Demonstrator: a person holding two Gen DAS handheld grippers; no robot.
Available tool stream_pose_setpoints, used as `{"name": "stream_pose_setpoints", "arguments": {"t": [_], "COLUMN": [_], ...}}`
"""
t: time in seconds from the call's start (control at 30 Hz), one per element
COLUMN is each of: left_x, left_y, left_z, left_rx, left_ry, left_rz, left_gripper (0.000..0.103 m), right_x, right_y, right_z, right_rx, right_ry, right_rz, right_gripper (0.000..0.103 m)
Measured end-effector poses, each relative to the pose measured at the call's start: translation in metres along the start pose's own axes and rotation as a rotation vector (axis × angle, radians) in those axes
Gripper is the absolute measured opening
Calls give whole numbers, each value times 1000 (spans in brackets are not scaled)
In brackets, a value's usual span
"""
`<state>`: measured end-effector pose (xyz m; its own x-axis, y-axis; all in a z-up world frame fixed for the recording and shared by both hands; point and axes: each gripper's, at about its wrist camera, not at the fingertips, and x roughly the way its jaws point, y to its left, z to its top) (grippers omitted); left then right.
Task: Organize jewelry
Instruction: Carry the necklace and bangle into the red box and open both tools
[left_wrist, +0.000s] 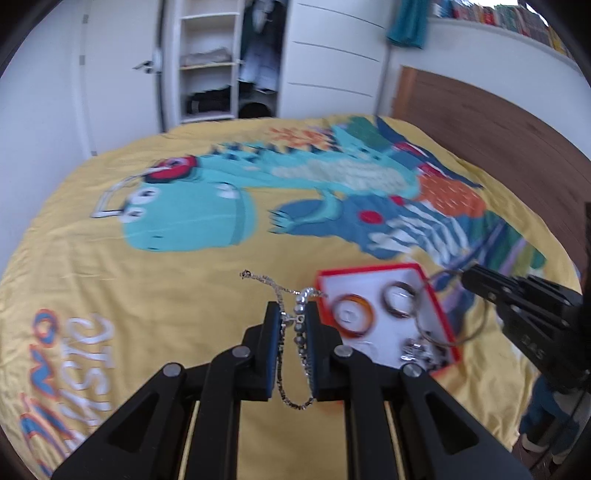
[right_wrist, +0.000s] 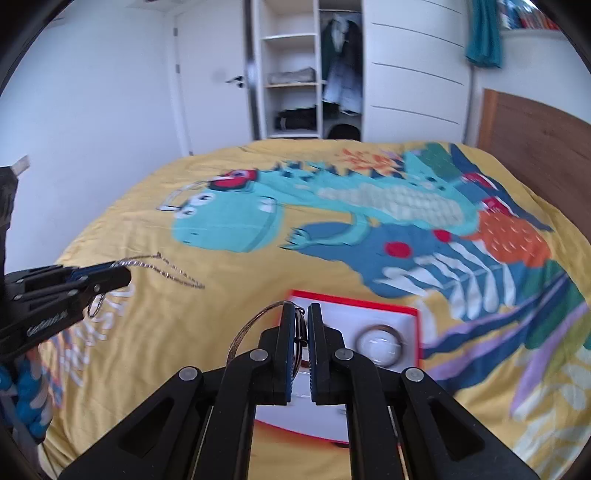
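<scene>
A red-rimmed white jewelry box (left_wrist: 436, 291) lies on the yellow dinosaur bedspread, with an orange bangle (left_wrist: 353, 315), a brown bangle (left_wrist: 399, 297) and silver pieces (left_wrist: 417, 350) inside. My left gripper (left_wrist: 292, 321) is shut on a silver chain necklace (left_wrist: 280, 291) that trails onto the bed to the left of the box. My right gripper (right_wrist: 302, 325) is shut on a thin wire hoop (right_wrist: 255, 325) above the box (right_wrist: 406, 314). In the left wrist view the right gripper (left_wrist: 466, 277) holds the hoop (left_wrist: 436, 314) over the box's right edge. The left gripper (right_wrist: 125, 275) with the chain (right_wrist: 173, 273) shows at left in the right wrist view.
The bedspread (left_wrist: 184, 295) covers the whole bed. A wooden headboard (left_wrist: 498, 140) stands at the right. An open wardrobe (right_wrist: 295, 74) with shelves and hanging clothes and a white door (right_wrist: 207, 81) stand beyond the bed's far end.
</scene>
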<state>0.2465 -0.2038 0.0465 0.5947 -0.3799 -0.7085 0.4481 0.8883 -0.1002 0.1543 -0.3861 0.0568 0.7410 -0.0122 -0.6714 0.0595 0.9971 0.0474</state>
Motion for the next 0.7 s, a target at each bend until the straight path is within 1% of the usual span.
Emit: {"name": "stream_pose_setpoints", "arguments": {"t": [0.13, 0.3, 0.43, 0.7], "left_x": [36, 86, 116, 145], "left_y": [-41, -76, -82, -80], "left_z": [-9, -27, -45, -74], "left_rx": [41, 56, 49, 52], "left_ry": [58, 138, 200, 284], "left_rz": [-58, -91, -87, -64], "left_gripper": [12, 12, 12, 12], "right_x": [21, 48, 71, 97], "right_y": [-41, -69, -77, -85], "right_z": [-18, -45, -66, -99], "right_rx": [47, 90, 106, 134], "right_ry": [39, 91, 135, 205], "right_rz": [-26, -31, -18, -17], "right_gripper": [7, 7, 7, 7]}}
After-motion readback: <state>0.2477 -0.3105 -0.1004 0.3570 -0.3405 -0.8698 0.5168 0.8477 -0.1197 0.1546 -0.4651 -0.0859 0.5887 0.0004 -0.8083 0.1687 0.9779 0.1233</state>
